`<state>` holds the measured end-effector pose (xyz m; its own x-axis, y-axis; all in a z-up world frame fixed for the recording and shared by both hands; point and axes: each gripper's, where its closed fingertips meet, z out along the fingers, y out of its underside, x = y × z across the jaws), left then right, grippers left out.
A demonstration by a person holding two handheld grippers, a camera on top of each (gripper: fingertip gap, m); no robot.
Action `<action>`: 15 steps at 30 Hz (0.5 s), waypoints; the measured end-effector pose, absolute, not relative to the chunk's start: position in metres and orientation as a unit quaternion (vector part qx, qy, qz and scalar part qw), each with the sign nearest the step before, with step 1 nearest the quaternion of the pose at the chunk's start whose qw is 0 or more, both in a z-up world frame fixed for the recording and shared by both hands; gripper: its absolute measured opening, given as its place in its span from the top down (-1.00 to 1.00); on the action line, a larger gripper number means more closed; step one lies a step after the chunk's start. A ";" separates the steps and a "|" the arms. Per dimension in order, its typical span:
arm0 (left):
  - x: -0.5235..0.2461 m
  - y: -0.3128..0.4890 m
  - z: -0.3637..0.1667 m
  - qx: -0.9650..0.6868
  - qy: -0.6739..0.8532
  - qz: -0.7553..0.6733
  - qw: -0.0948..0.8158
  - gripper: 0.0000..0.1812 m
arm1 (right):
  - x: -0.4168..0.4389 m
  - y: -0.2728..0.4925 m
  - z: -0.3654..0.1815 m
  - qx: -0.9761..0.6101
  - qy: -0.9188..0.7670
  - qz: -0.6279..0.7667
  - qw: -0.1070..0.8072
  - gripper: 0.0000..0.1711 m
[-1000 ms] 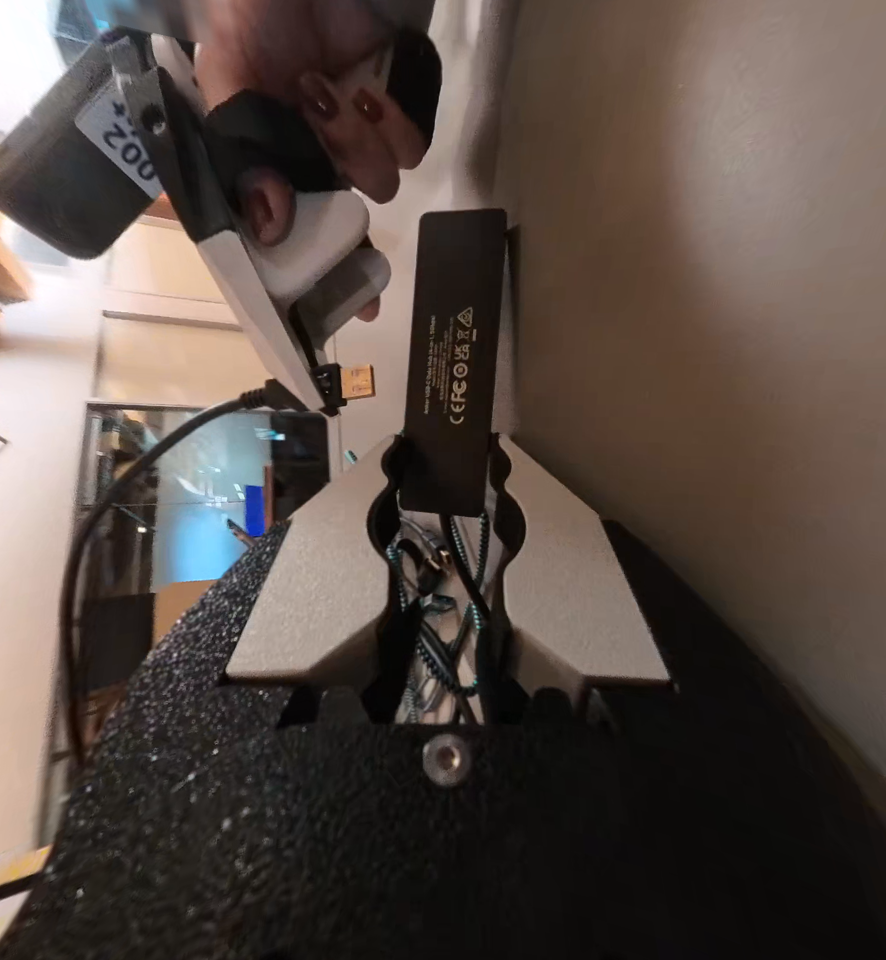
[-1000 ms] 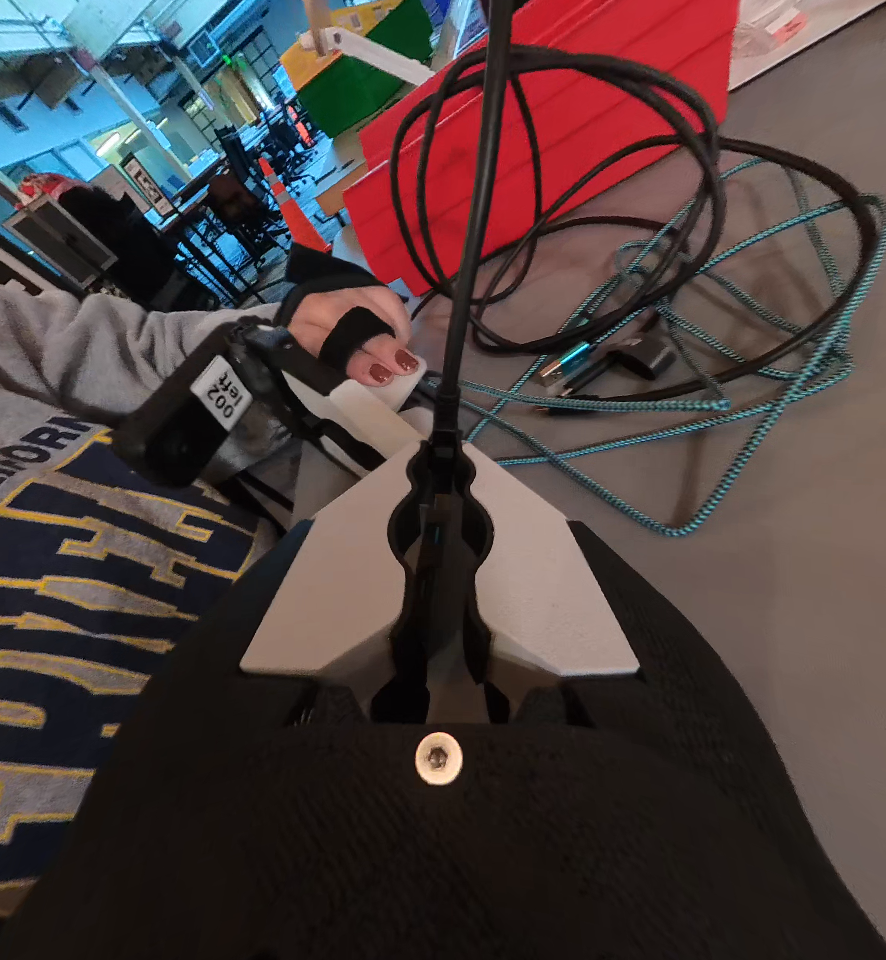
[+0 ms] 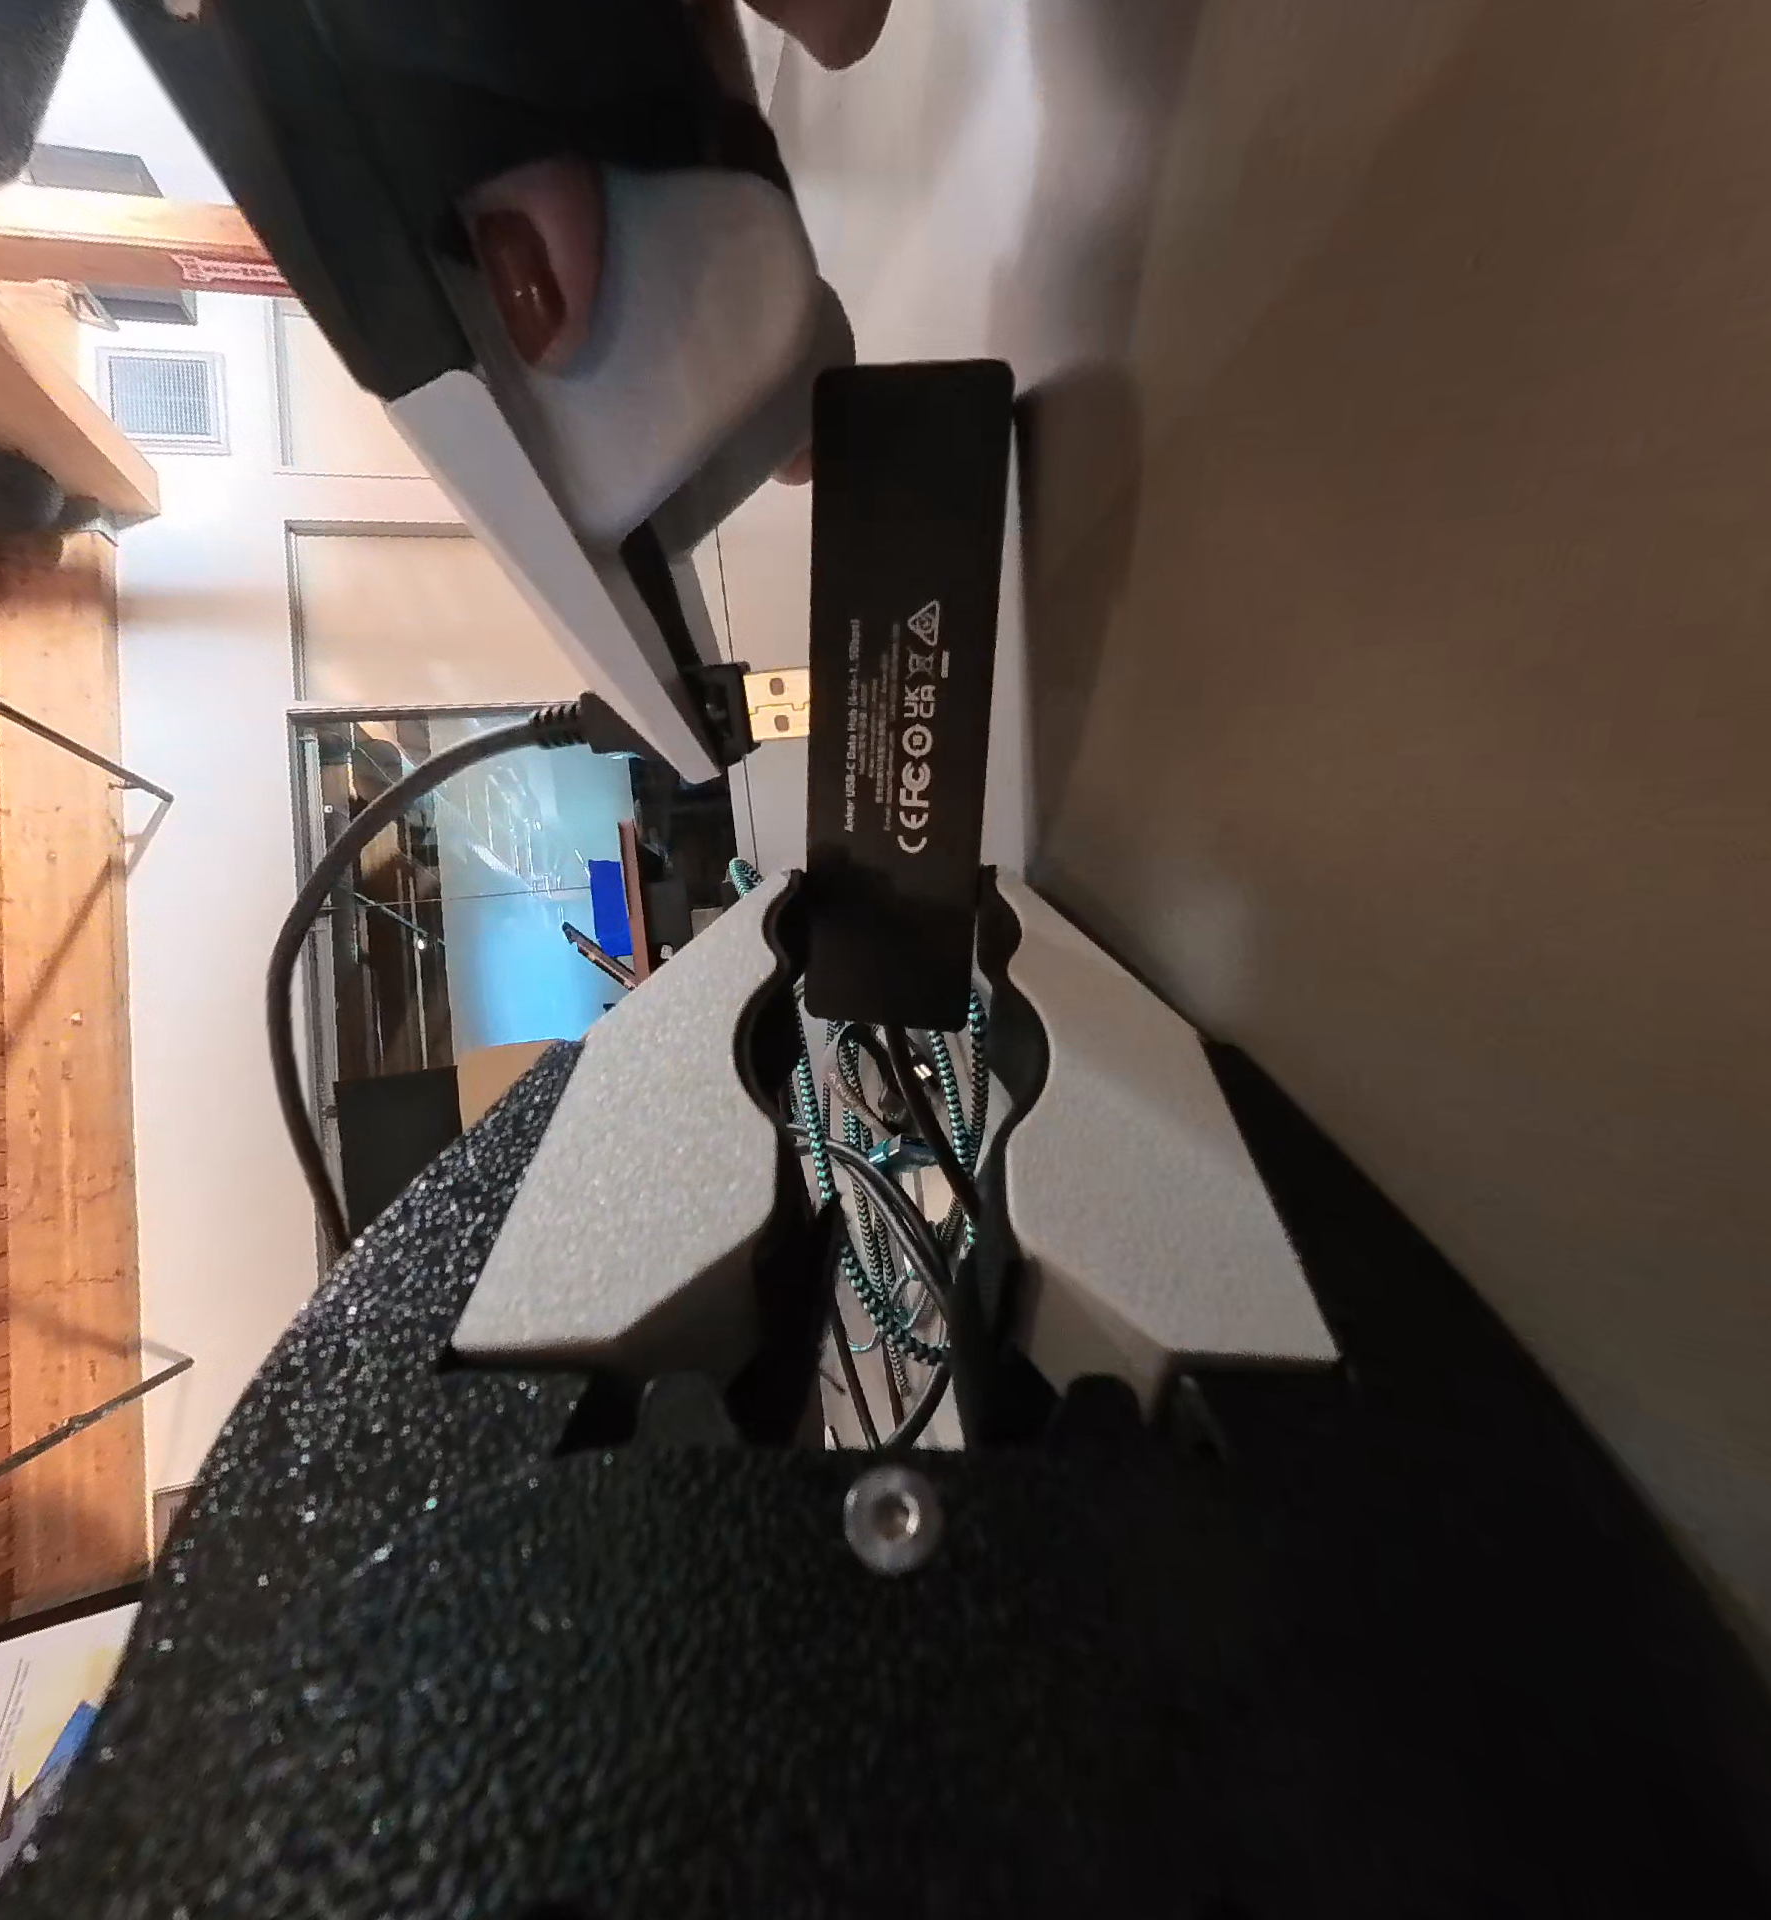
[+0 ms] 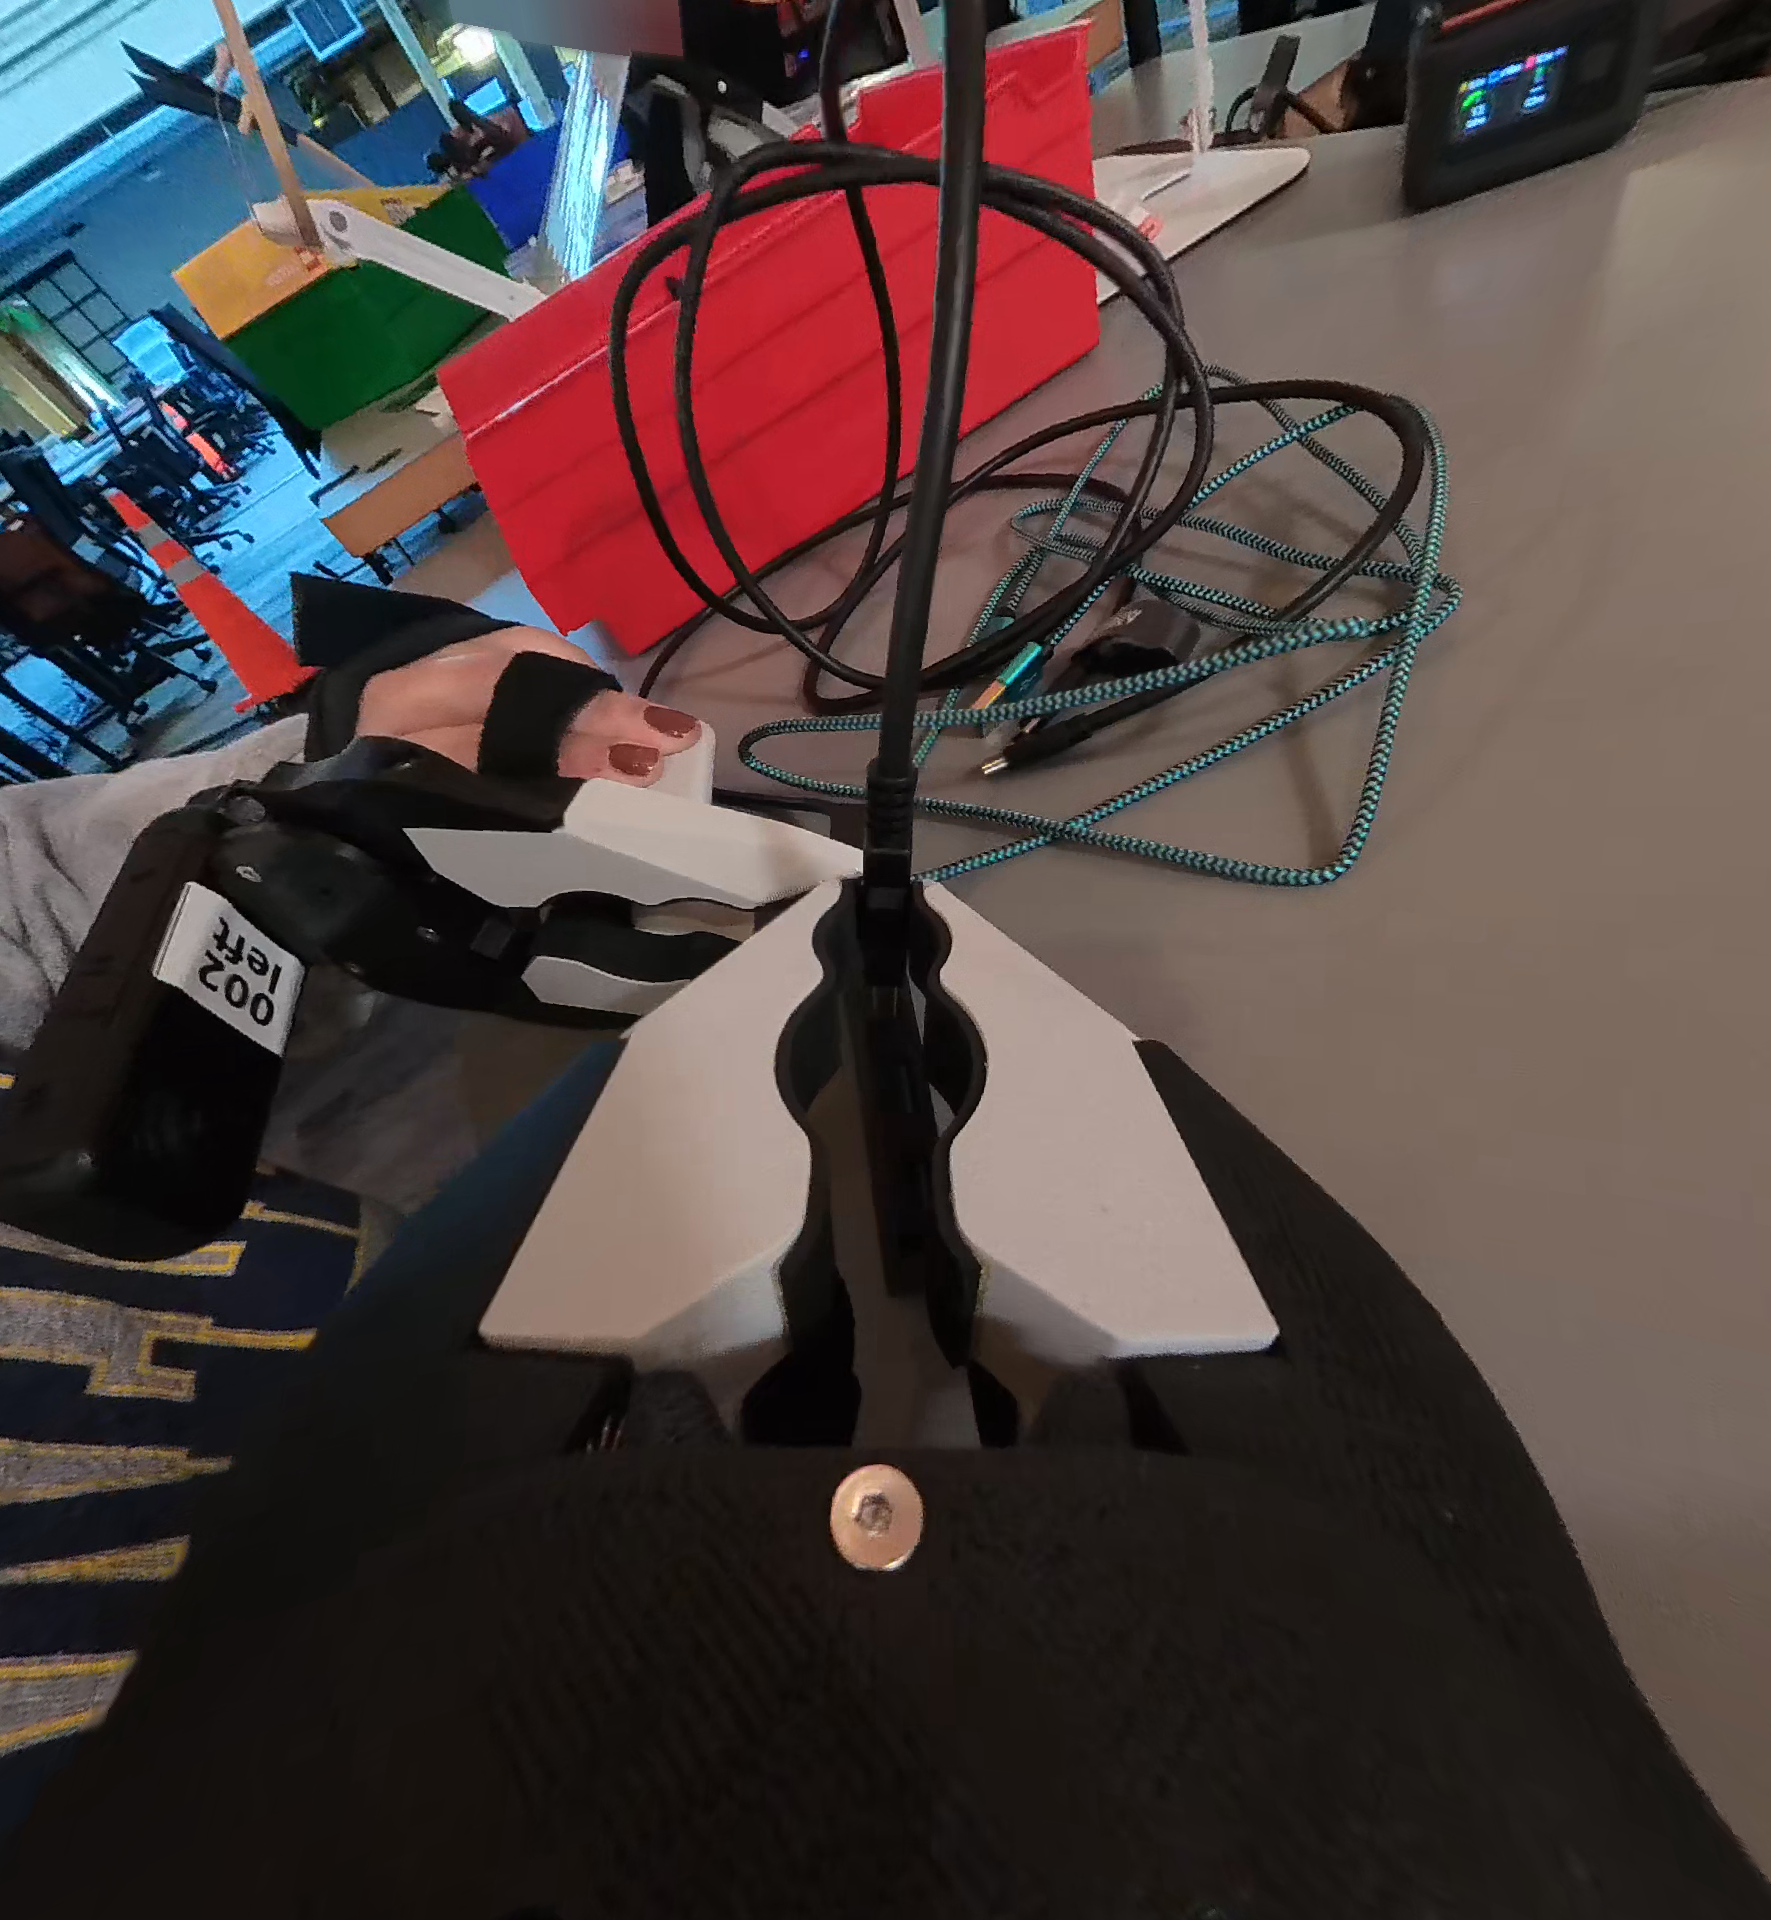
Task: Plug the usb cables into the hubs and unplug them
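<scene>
Hub (image 3: 902, 675) beside grey table (image 4: 1483, 935)

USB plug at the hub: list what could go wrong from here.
1. The gold USB plug meets the black hub's side edge, but no port is visible from here; if misaligned, it may jam or scrape.
2. The left gripper clamps only the hub's lower end, so sideways push could pivot or slip it.
3. The black cable rises from the right gripper above a tangled teal braided cable; it could snag.
</scene>
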<state>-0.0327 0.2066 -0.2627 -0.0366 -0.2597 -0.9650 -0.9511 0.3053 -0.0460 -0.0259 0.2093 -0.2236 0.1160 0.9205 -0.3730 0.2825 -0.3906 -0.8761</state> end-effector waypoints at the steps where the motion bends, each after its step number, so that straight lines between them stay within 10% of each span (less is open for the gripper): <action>1: -0.034 0.206 -0.263 -0.480 0.632 0.344 0.502 0.56 | -0.026 0.209 -0.224 -0.671 -0.450 0.492 0.324 0.91; 5: -0.036 0.206 -0.264 -0.482 0.630 0.350 0.498 0.71 | -0.026 0.209 -0.224 -0.678 -0.433 0.486 0.341 0.91; 6: -0.036 0.206 -0.264 -0.483 0.629 0.350 0.498 -0.82 | -0.026 0.210 -0.224 -0.682 -0.427 0.479 0.351 0.91; 9: -0.036 0.206 -0.265 -0.483 0.630 0.351 0.496 -0.83 | -0.026 0.212 -0.224 -0.695 -0.409 0.468 0.361 0.91; 10: -0.036 0.205 -0.265 -0.483 0.630 0.352 0.495 -0.82 | -0.026 0.212 -0.225 -0.699 -0.399 0.476 0.355 0.91; 11: -0.036 0.205 -0.265 -0.484 0.630 0.352 0.496 0.50 | -0.026 0.212 -0.225 -0.702 -0.390 0.485 0.347 0.91; 15: -0.036 0.205 -0.264 -0.484 0.629 0.353 0.495 0.57 | -0.025 0.210 -0.224 -0.706 -0.374 0.504 0.329 0.91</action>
<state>-0.0357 0.2047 -0.2642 -0.0414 -0.2591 -0.9650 -0.9589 0.2818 -0.0346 -0.0247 0.2098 -0.2244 0.2126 0.8597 -0.4645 0.1958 -0.5032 -0.8417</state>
